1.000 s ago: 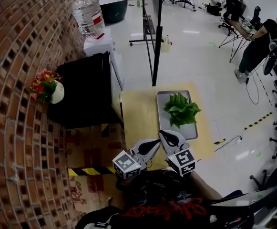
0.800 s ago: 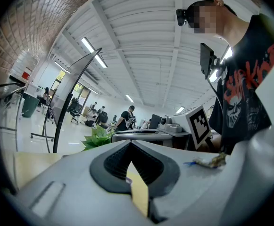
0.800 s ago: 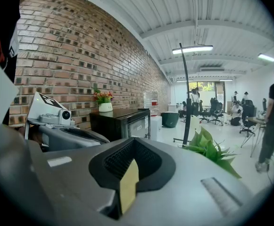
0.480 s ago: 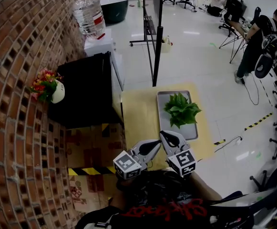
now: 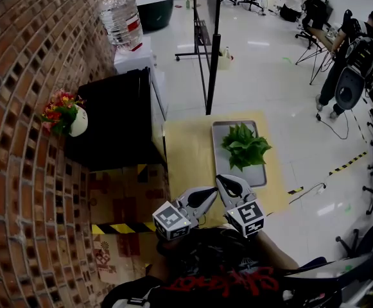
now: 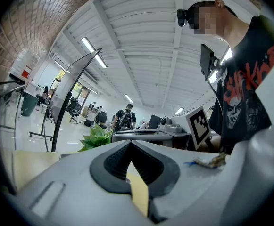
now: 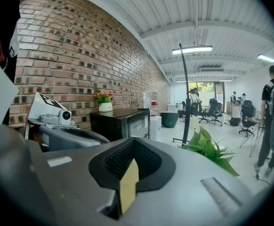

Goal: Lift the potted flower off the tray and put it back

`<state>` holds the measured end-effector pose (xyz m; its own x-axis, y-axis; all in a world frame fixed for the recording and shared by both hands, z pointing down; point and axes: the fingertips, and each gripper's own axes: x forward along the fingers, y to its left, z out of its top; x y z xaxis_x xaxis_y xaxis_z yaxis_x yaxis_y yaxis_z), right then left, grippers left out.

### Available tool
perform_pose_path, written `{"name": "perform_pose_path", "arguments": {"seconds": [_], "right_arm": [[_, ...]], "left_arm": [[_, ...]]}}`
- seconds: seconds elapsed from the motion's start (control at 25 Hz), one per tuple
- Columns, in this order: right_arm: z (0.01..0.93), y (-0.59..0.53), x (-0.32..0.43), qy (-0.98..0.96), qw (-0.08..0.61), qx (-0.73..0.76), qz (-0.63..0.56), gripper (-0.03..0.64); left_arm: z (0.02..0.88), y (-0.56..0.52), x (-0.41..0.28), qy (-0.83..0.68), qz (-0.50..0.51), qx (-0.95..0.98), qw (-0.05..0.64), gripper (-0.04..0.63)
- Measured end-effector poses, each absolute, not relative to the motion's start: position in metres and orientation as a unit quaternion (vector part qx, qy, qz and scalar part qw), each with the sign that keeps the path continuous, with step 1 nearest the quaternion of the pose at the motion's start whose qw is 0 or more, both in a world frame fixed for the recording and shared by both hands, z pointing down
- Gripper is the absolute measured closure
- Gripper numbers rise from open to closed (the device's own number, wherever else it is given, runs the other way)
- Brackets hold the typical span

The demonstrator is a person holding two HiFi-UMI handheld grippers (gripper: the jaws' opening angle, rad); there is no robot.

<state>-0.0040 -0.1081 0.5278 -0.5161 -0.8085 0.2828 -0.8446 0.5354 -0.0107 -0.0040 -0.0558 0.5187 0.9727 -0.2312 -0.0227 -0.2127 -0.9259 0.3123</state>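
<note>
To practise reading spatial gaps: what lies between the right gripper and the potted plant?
Only the bare near end of the metal tray, seen in the head view; nothing else stands between the right gripper and the potted plant.

Bright ceiling strip lights [image 7: 192,50] glare off the glossy floor [image 5: 257,43], and fisheye distortion bends the brick wall [image 5: 19,172] at the edges.

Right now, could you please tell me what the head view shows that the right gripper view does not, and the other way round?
Only the head view shows the flat grey metal tray under the plant and the black-and-yellow striped floor tape. Only the right gripper view shows the long ceiling strip light. Both show the green leafy potted plant, the black cabinet, the red and yellow flowers in a white pot on it, and the red brick wall.
</note>
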Motion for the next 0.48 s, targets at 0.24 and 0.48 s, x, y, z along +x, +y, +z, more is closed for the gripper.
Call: {"name": "perform_pose_path", "arguments": {"seconds": [0.24,0.48], "right_arm": [[0.5272,-0.1074,-0.0053,-0.867,0.125,0.476,0.072,0.615],[0.5257,-0.1062,-0.0068,-0.869,0.119,0.474,0.07,0.615]], "left_arm": [[0.5172,-0.0574,-0.0059,-0.119,-0.03,0.981,0.151,0.595],[0.518,-0.0552,-0.007,-0.114,-0.035,0.982,0.15,0.595]]}}
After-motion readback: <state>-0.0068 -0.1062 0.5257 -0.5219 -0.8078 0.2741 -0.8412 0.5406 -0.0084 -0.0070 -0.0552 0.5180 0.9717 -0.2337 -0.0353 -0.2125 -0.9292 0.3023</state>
